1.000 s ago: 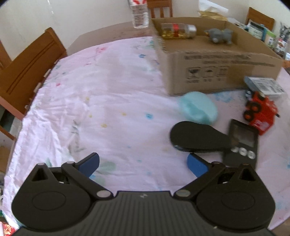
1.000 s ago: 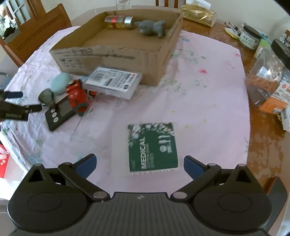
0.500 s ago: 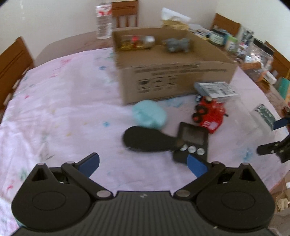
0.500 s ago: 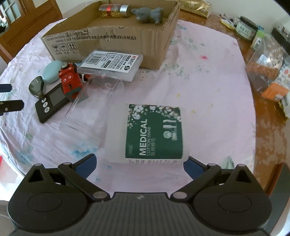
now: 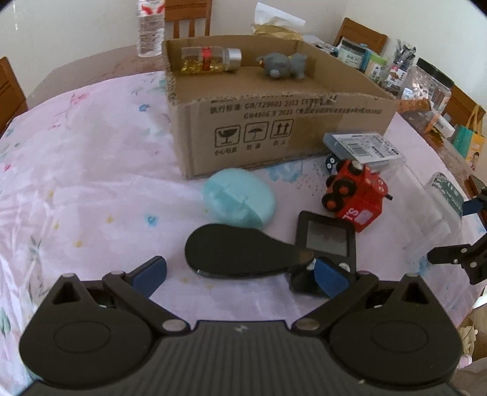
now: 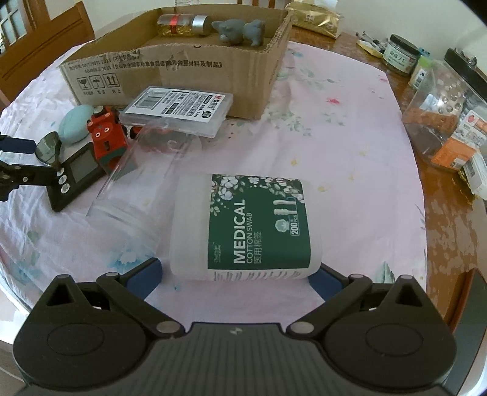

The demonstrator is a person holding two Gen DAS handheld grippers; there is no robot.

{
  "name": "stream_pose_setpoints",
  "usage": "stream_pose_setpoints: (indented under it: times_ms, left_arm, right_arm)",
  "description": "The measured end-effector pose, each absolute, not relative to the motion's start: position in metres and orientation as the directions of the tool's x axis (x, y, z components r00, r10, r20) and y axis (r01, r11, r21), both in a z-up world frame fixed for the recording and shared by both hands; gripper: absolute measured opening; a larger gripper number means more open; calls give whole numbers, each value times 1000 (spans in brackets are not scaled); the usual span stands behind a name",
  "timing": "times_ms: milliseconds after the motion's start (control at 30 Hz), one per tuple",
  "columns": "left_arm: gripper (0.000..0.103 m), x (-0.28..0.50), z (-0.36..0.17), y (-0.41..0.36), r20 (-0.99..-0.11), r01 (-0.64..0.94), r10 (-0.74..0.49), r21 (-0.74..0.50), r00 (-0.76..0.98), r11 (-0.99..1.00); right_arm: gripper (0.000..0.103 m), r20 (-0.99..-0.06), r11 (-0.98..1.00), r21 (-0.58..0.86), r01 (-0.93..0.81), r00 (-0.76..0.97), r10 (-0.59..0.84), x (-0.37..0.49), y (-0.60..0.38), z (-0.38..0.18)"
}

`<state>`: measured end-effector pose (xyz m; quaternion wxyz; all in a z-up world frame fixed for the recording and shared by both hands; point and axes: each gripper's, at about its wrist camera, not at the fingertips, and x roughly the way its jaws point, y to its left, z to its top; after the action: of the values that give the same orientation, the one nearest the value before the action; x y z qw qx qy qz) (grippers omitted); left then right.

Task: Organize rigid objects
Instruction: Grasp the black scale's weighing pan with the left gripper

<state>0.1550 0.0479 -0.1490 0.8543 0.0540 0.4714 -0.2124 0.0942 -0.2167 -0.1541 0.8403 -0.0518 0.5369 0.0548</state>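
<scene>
Left wrist view alone showed the water bottle (image 5: 149, 29) at 11 o'clock behind the cardboard box (image 5: 274, 128). Right wrist view alone showed the cotton swab tub's (image 6: 243, 225) green label. Right gripper (image 6: 236, 275) stood wide open, tub at 12 o'clock, its near end between the fingertips. Left gripper (image 5: 240, 271) was open, black sunglasses (image 5: 240, 254) just ahead between its fingers.

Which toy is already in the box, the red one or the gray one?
The gray animal toy is; it lies inside the cardboard box beside a bottle. The red toy truck sits outside on the tablecloth.
</scene>
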Motion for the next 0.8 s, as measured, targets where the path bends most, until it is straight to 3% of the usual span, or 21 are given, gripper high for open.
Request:
stream_pose_setpoints:
  times_ms: [133, 233, 800]
  left_arm:
    - [101, 158, -150, 45, -821, 429, -326, -110, 469, 896]
    - [90, 158, -148, 45, -806, 440, -347, -121, 479, 890]
    - [92, 157, -151, 78, -833, 366, -215, -16, 510, 930]
  right_arm:
    - [103, -907, 989, -29, -144, 420, 35, 94, -217, -154]
    - [103, -904, 989, -29, -143, 426, 35, 93, -217, -154]
    - [103, -911, 993, -35, -114, 412, 15, 97, -216, -153]
